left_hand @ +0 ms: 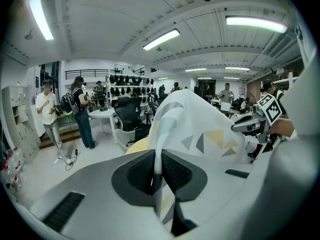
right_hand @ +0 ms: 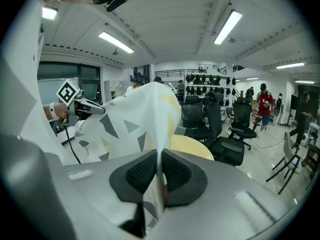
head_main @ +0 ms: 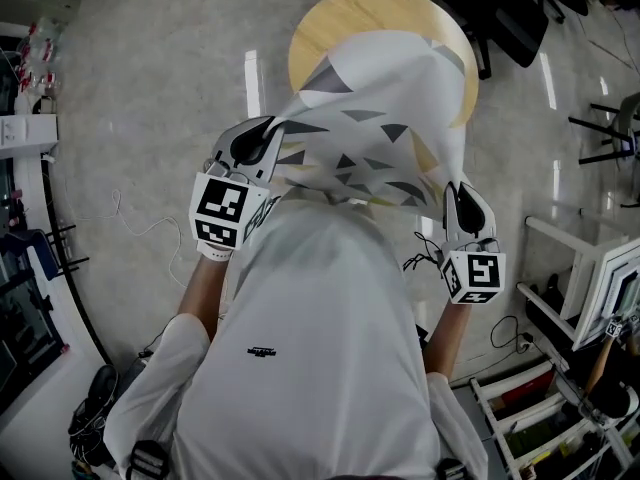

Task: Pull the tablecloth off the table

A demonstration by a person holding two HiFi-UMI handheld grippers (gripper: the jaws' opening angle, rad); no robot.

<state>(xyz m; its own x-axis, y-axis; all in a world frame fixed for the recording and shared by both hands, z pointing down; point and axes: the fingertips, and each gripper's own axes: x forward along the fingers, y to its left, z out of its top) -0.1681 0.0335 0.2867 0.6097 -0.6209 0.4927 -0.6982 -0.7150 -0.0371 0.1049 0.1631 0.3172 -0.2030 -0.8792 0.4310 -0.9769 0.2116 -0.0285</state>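
A white tablecloth [head_main: 385, 108] printed with grey and yellow triangles hangs stretched between my two grippers and still drapes over part of the round wooden table [head_main: 330, 28]. My left gripper [head_main: 262, 140] is shut on the cloth's left corner, close to my chest. My right gripper [head_main: 462, 200] is shut on the right corner. In the left gripper view the tablecloth [left_hand: 195, 124] rises from between the dark pads [left_hand: 175, 174]. In the right gripper view the tablecloth [right_hand: 135, 119] is pinched the same way, and the table [right_hand: 192, 146] shows behind it.
Black office chairs [head_main: 510, 8] stand beyond the table. A white shelf rack [head_main: 575, 368] is at the right, and a desk edge with cables [head_main: 40, 238] runs along the left. People [left_hand: 80, 111] stand far off in the room.
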